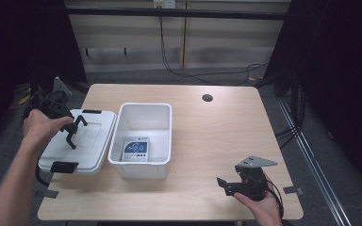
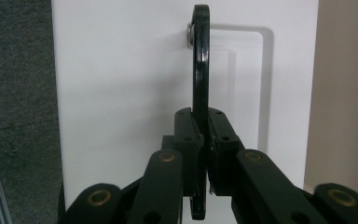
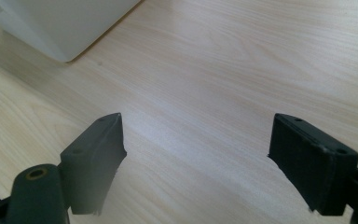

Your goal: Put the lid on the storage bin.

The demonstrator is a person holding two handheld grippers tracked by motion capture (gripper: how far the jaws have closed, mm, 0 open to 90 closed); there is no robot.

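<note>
A white lid point(image 1: 94, 141) with black latches lies at the table's left edge, beside a white open bin point(image 1: 139, 169). In the bin lies a blue and white packet point(image 1: 136, 149). My left gripper point(image 1: 72, 132) is shut on the lid's black handle point(image 1: 78, 122). The left gripper view shows the thin handle point(image 2: 200, 84) standing up from the lid point(image 2: 121, 93), pinched between the gripper's point(image 2: 204, 137) two pads. My right gripper point(image 1: 224, 184) hovers open near the table's front right, empty. Its own view shows the gripper point(image 3: 196, 140) spread wide over bare wood, with the bin's corner point(image 3: 60, 23) at upper left.
The wooden table point(image 1: 217, 132) has a round cable hole point(image 1: 207, 98) at the back. Bits of grey tape point(image 1: 292, 190) mark its front corners. Dark floor and cables lie beyond the far edge.
</note>
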